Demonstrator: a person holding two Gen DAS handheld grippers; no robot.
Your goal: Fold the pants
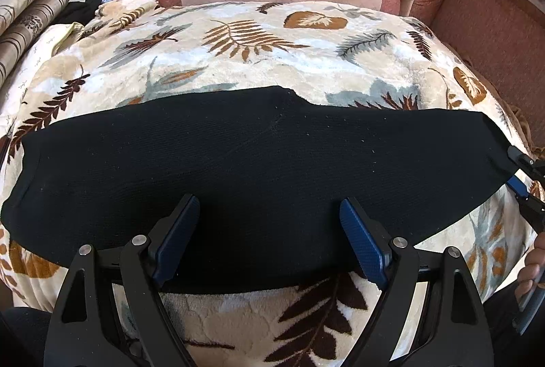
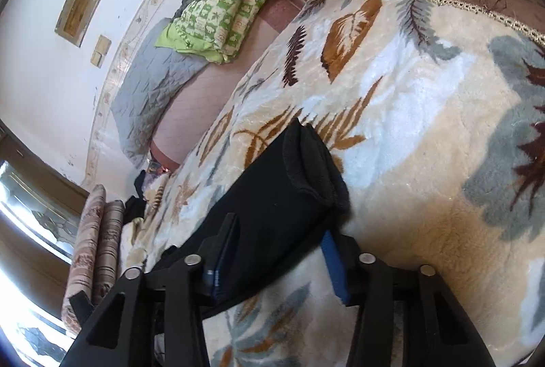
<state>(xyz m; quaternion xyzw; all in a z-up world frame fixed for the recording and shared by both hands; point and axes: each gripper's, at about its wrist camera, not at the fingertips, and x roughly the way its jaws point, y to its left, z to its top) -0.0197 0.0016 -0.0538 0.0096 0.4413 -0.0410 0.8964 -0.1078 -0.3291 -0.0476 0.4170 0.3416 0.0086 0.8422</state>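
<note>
Blue-padded left gripper (image 1: 269, 217) is hovering wide over the black pants (image 1: 238, 162), which are lying flat across the leaf-print blanket (image 1: 272, 53). Right gripper (image 2: 279, 251) is straddling one end, half-spread, pads apparently not pinching. Pinching both layers squarely would keep the edges aligned.

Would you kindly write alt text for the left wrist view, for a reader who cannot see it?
Black pants lie spread flat across a leaf-patterned blanket, with the left gripper open above their near edge. The right gripper reaches the pants' right end at the frame edge.
</note>
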